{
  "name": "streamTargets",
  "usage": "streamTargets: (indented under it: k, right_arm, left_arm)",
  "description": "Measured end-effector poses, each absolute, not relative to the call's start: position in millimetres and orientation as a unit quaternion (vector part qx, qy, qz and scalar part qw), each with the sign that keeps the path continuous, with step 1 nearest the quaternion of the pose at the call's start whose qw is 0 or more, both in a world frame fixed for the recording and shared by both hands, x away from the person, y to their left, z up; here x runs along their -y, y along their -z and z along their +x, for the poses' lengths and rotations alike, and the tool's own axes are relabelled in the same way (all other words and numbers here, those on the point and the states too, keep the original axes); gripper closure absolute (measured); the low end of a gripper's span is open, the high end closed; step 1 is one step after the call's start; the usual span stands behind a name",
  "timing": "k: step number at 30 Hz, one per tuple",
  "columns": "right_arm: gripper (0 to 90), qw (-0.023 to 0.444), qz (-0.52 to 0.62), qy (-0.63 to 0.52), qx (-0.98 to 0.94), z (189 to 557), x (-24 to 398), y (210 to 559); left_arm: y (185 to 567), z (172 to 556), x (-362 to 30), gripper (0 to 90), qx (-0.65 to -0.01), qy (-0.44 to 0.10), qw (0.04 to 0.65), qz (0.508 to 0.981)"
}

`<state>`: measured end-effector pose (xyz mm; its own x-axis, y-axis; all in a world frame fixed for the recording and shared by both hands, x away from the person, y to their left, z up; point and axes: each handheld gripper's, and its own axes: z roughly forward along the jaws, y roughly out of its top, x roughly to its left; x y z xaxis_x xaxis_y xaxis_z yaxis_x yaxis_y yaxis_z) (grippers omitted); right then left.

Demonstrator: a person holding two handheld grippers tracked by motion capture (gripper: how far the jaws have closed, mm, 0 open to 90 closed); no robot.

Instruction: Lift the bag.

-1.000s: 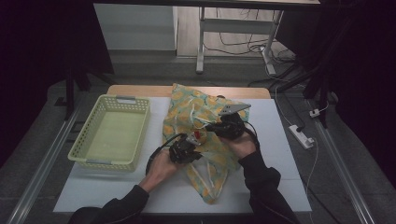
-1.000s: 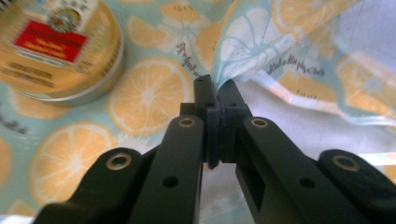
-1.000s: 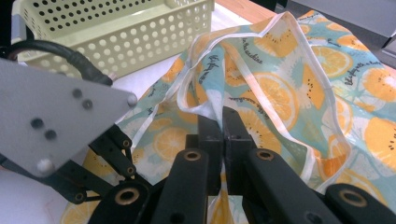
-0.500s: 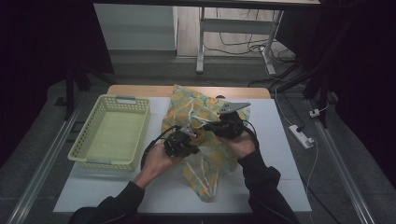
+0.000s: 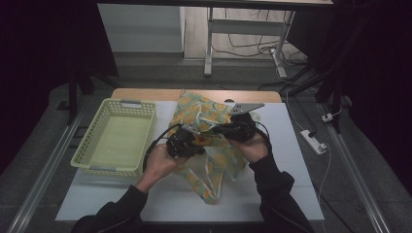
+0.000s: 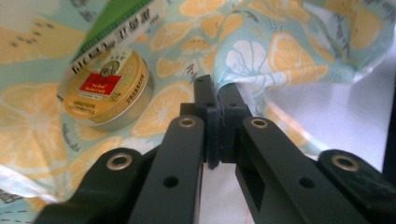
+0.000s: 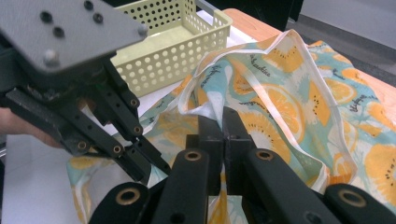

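A thin plastic bag printed with orange slices on pale blue (image 5: 209, 145) lies lengthwise on the white table top (image 5: 121, 194), its long axis running from the far edge toward the person, beside a pale green perforated plastic basket (image 5: 114, 141). The left gripper (image 6: 218, 100) and right gripper (image 7: 223, 122) each have their jaws pinched together on the bag's film near its white-edged handles. Inside the bag lie a round gold tin with a red label (image 6: 108, 91) and a green-and-white box whose writing is too blurred to read.
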<state>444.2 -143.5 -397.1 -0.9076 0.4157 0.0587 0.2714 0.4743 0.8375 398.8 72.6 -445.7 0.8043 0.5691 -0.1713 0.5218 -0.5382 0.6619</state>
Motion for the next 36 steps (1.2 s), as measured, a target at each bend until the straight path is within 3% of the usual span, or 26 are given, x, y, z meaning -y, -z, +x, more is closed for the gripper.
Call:
streamTargets:
  k: [36]
  right_arm:
    - [89.5,0.090,0.167,-0.479,-0.857,440,134,330]
  left_arm:
    - [338,426,-111,89.4,-0.318,-0.030,0.436,0.841]
